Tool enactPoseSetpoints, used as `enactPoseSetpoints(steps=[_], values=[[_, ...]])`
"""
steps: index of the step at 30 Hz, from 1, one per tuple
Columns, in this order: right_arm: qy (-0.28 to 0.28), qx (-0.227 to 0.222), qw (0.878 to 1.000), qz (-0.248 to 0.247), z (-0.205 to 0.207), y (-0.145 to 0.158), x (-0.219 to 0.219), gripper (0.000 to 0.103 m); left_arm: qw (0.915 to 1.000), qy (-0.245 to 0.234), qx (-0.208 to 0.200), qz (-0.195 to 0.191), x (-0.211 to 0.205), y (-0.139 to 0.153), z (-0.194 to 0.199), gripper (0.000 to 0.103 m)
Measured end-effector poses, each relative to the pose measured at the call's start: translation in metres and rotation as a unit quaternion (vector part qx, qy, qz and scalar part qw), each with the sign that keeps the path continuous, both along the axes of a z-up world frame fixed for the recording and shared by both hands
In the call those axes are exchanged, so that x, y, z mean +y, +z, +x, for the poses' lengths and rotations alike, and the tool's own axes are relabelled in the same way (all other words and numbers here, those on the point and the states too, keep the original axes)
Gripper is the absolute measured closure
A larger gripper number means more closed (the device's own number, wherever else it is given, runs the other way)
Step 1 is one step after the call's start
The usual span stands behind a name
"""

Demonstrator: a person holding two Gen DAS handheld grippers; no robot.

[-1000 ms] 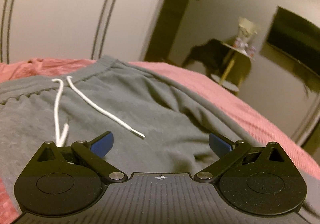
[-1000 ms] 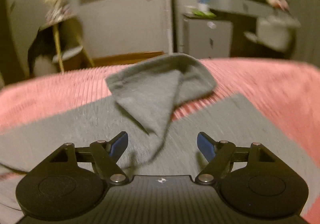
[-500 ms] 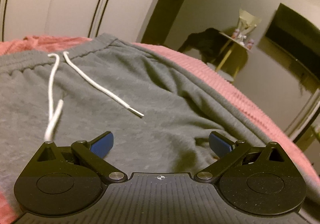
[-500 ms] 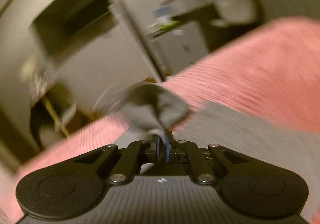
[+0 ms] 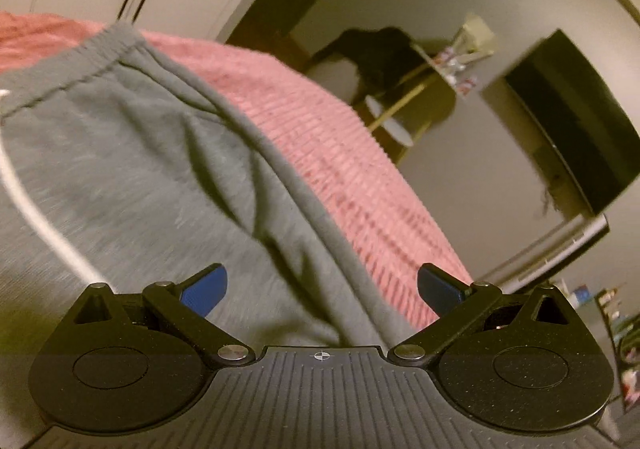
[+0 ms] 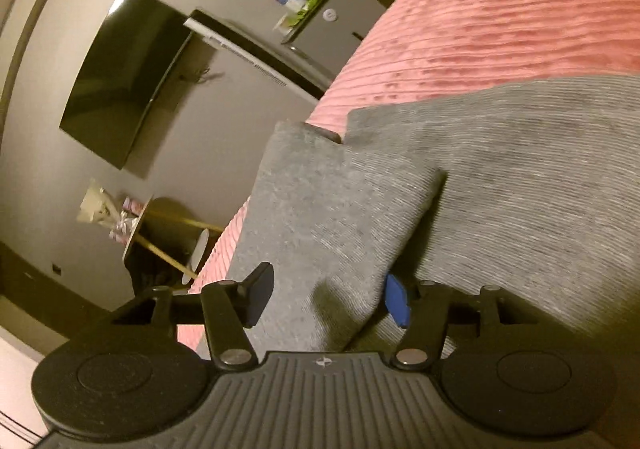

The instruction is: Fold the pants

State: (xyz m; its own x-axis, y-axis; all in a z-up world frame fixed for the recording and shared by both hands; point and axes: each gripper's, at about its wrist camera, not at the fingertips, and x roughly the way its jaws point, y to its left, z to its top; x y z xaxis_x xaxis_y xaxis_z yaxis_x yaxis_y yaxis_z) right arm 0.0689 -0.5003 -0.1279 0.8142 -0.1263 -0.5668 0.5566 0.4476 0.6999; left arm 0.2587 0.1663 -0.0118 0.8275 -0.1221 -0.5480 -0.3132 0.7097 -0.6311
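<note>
Left gripper (image 5: 322,291) jaws spread wide; right gripper (image 6: 328,299) rolled sideways, jaws likewise apart.

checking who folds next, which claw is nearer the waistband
Left. The left claw hangs open over the pants' upper part, with the waistband just ahead. The right claw is open around a folded leg; no waistband shows in its view.

No text, label, brand or number is showing legibly in either view; distant items are blurring out.
</note>
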Motion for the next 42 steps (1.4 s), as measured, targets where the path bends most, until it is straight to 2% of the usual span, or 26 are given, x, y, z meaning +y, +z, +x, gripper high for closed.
enactPoseSetpoints(steps=[3, 4, 6, 8, 10, 11, 12, 14, 15, 16, 17, 18, 19, 22, 24, 27, 30, 32, 34, 36, 37, 39, 41, 42], values=[[0.007, 0.0, 1.0, 0.008, -0.001, 0.001, 0.0, 0.065, 0.9997, 0.003, 0.016, -0.018, 0.01, -0.001, 0.032, 0.002], [0.005, -0.004, 1.0, 0.017, 0.0, -0.001, -0.005, 0.065, 0.9995, -0.001, 0.02, -0.025, 0.013, -0.001, 0.044, 0.002], [0.0, -0.011, 1.0, 0.028, -0.006, -0.002, -0.005, 0.066, 0.9992, 0.005, 0.035, -0.016, 0.016, -0.001, 0.062, 0.002], [0.0, -0.012, 1.0, 0.027, -0.004, -0.003, -0.007, 0.066, 0.9981, 0.008, 0.06, -0.001, 0.017, -0.001, 0.081, 0.003], [0.004, -0.009, 1.0, 0.021, -0.003, -0.002, -0.006, 0.065, 0.9957, -0.005, 0.092, -0.008, 0.018, -0.008, 0.099, 0.007], [0.006, -0.011, 1.0, 0.023, -0.003, -0.002, -0.006, 0.064, 0.9934, -0.016, 0.113, -0.015, 0.018, -0.014, 0.107, 0.02], [0.007, -0.014, 1.0, 0.027, -0.002, -0.001, -0.008, 0.064, 0.9913, -0.017, 0.129, -0.015, 0.018, -0.019, 0.112, 0.029], [0.007, -0.02, 0.999, 0.038, -0.002, 0.001, -0.01, 0.063, 0.9884, -0.009, 0.152, 0.001, 0.019, -0.025, 0.116, 0.054], [0.006, -0.021, 0.999, 0.042, -0.002, 0.001, -0.01, 0.064, 0.9884, -0.008, 0.151, 0.008, 0.019, -0.026, 0.115, 0.06], [0.005, -0.02, 0.999, 0.044, -0.001, 0.002, -0.01, 0.064, 0.9891, -0.01, 0.146, 0.013, 0.019, -0.026, 0.112, 0.078], [0.005, -0.021, 0.999, 0.044, -0.001, 0.002, -0.01, 0.069, 0.9901, -0.01, 0.14, 0.013, 0.019, -0.024, 0.106, 0.09], [0.006, -0.018, 0.999, 0.042, 0.001, 0.003, -0.009, 0.087, 0.9922, -0.012, 0.124, 0.012, 0.021, -0.021, 0.099, 0.092], [0.008, -0.008, 0.999, 0.036, 0.004, 0.005, -0.008, 0.098, 0.9933, -0.01, 0.115, 0.009, 0.024, -0.017, 0.091, 0.094], [0.018, 0.016, 1.0, -0.002, 0.01, 0.02, -0.006, 0.098, 0.9974, -0.006, 0.072, -0.007, 0.032, 0.001, 0.056, 0.095], [0.026, 0.006, 0.999, -0.025, 0.007, 0.038, -0.005, 0.098, 0.999, -0.009, 0.041, -0.015, 0.036, 0.016, 0.022, 0.095], [0.026, -0.012, 0.998, -0.063, -0.008, 0.071, -0.003, 0.099, 0.9996, -0.017, -0.006, -0.021, 0.041, 0.039, -0.045, 0.095], [0.017, -0.031, 0.995, -0.091, -0.039, 0.101, -0.005, 0.099, 0.9985, -0.022, -0.038, -0.033, 0.041, 0.043, -0.121, 0.095], [0.012, -0.023, 0.993, -0.111, -0.062, 0.112, -0.006, 0.099, 0.9986, -0.03, -0.024, -0.037, 0.038, 0.031, -0.158, 0.095], [0.01, 0.002, 0.992, -0.127, -0.079, 0.113, -0.007, 0.098, 0.9987, -0.029, 0.01, -0.041, 0.038, 0.008, -0.181, 0.094], [0.014, 0.039, 0.993, -0.11, -0.086, 0.1, -0.012, 0.098, 0.9962, -0.01, 0.056, -0.066, 0.045, -0.02, -0.189, 0.094], [0.016, 0.055, 0.993, -0.098, -0.087, 0.092, -0.013, 0.098, 0.9948, 0.003, 0.067, -0.077, 0.047, -0.031, -0.192, 0.093], [0.022, 0.092, 0.992, -0.081, -0.084, 0.076, -0.014, 0.093, 0.9958, 0.015, 0.068, -0.059, 0.05, -0.036, -0.194, 0.084], [0.022, 0.107, 0.992, -0.067, -0.085, 0.065, -0.015, 0.09, 0.9978, 0.029, 0.056, -0.021, 0.053, -0.032, -0.192, 0.047], [0.025, 0.104, 0.993, -0.057, -0.085, 0.062, -0.015, 0.086, 0.9978, 0.039, 0.053, -0.004, 0.055, -0.029, -0.191, 0.042]])
